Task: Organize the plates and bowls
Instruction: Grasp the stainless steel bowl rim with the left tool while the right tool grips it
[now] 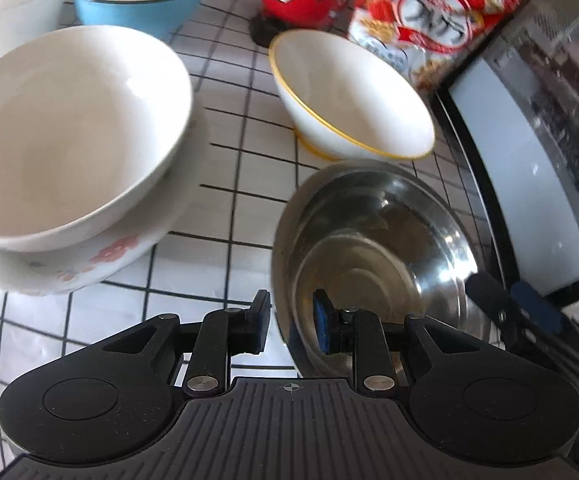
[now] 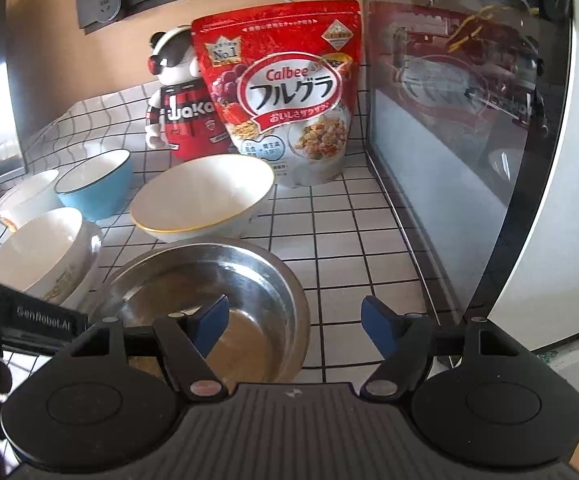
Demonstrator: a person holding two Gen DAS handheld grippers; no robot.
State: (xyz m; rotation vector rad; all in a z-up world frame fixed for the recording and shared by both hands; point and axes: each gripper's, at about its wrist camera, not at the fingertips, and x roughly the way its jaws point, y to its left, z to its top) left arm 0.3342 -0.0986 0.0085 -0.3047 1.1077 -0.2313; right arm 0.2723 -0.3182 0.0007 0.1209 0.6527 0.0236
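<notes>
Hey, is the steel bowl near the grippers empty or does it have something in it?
Empty. The steel bowl shows only bare shiny metal and reflections across its bottom in both wrist views, with no food or dish inside it.

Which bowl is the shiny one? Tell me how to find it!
Start at the big white appliance with the dark glass door on the right of the tiled counter. Right beside the door, nearest the camera, sits the metal bowl, in front of the white bowl with a yellow rim. It is the only silver, mirror-like bowl; the others are white or blue.

Black left gripper [image 1: 291,322], right gripper [image 2: 295,330], blue-padded fingers [image 2: 377,322], silver screws
</notes>
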